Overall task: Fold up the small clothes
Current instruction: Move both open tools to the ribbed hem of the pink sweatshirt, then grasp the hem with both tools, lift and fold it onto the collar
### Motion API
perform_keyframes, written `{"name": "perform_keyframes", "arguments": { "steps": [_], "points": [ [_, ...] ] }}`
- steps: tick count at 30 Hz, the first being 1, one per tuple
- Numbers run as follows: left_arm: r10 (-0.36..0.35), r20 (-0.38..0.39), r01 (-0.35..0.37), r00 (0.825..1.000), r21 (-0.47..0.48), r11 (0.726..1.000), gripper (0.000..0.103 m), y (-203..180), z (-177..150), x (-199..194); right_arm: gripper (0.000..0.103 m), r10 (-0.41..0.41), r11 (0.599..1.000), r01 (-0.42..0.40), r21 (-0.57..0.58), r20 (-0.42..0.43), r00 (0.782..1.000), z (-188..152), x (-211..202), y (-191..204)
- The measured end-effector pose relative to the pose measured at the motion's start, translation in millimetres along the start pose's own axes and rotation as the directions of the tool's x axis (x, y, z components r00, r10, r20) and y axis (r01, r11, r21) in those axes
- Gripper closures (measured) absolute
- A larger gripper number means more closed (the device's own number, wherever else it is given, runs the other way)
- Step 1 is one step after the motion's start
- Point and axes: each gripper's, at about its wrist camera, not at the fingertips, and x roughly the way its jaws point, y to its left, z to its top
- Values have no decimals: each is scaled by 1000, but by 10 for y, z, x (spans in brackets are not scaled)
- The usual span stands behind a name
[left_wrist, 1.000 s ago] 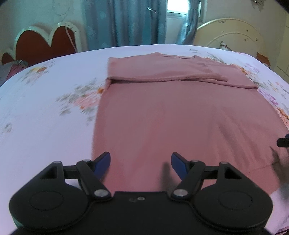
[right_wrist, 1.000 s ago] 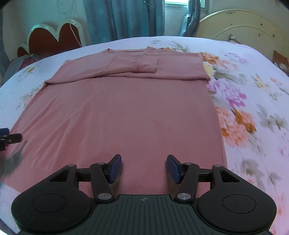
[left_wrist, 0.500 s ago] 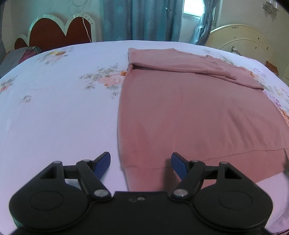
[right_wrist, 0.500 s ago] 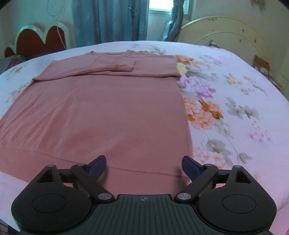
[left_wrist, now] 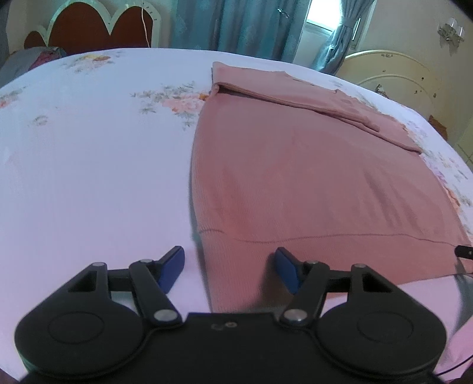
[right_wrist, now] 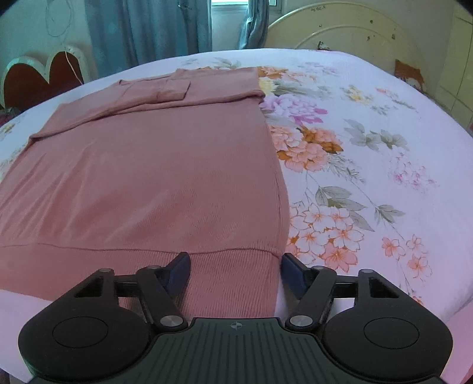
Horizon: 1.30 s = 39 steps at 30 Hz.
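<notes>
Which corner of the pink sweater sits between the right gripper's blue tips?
The sweater's near hem corner beside the orange flowers, between the closing right gripper jaws.

Matt pink ribbed-knit sweater (right_wrist: 153,183) on smooth floral cotton-like bedsheet (right_wrist: 369,165).

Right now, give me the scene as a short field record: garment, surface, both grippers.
garment: pink knit sweater, spread flat, sleeves folded across the far end
surface: floral bedsheet
hem: ribbed band at the near edge, facing both grippers
left gripper: jaws closing, straddling the near left hem corner, pads not yet pressing
right gripper: jaws closing, straddling the near right hem corner, pads not yet pressing
background: teal curtains, cream headboard
fold state: bottom half not yet folded
</notes>
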Motion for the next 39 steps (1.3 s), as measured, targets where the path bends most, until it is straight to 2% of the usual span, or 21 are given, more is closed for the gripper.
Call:
{"name": "perform_keyframes", "arguments": {
  "steps": [2, 5, 6, 8, 9, 10, 13, 15, 16, 17, 19, 24, 29, 39],
  "points": [
    [-9, -5, 9, 1000, -9, 1000, 38, -6, -8, -8, 52, 16, 1000, -16, 6, -4, 1000, 1, -13, 3],
    [-21, -7, 21, 1000, -38, 999, 38, -9, 0, 0, 55, 19, 1000, -19, 11, -8, 1000, -5, -15, 17],
    [-35, -8, 34, 999, -43, 998, 46, -17, 8, 1, 55, 21, 1000, -21, 17, -8, 1000, -8, -19, 12],
    [-60, -11, 60, 998, -38, 997, 58, -41, 10, 4, 67, 32, 999, -32, 29, -11, 999, -14, -26, 2],
    [-67, -12, 66, 998, -35, 997, 61, -49, 10, 10, 69, 39, 999, -38, 36, -14, 999, -18, -30, 1],
    [-73, -12, 73, 997, -31, 997, 63, -55, 12, 17, 70, 37, 999, -37, 39, -13, 999, -25, -37, 9],
    [-101, -10, 100, 995, -36, 994, 84, -25, 37, 38, 70, 39, 998, -38, 49, -18, 999, -19, -39, 8],
    [-115, -3, 115, 993, -47, 992, 92, 12, 73, 40, 70, 42, 998, -40, 50, -25, 999, -8, -40, 5],
    [-123, 4, 123, 992, -52, 991, 93, 23, 91, 31, 74, 45, 998, -44, 50, -28, 999, -1, -42, 1],
    [-132, 15, 133, 991, -54, 990, 94, 35, 106, 9, 87, 61, 996, -59, 60, -33, 998, 12, -51, -8],
    [-148, 51, 151, 988, -44, 988, 94, 28, 164, -53, 92, 87, 994, -84, 71, -35, 996, 50, -79, -19],
    [-185, 123, 192, 975, -44, 980, 94, -29, 413, -137, 92, 140, 985, -141, 103, 17, 990, 244, -187, -38],
    [-191, 208, 208, 959, -65, 976, 94, -86, 757, -127, 92, 182, 975, -191, 113, 88, 979, 616, -190, -38],
    [-184, 292, 218, 939, -88, 972, 95, -285, 1694, 376, 92, 210, 960, -239, 146, 185, 960, 1651, 256, -159]
  ]
}}
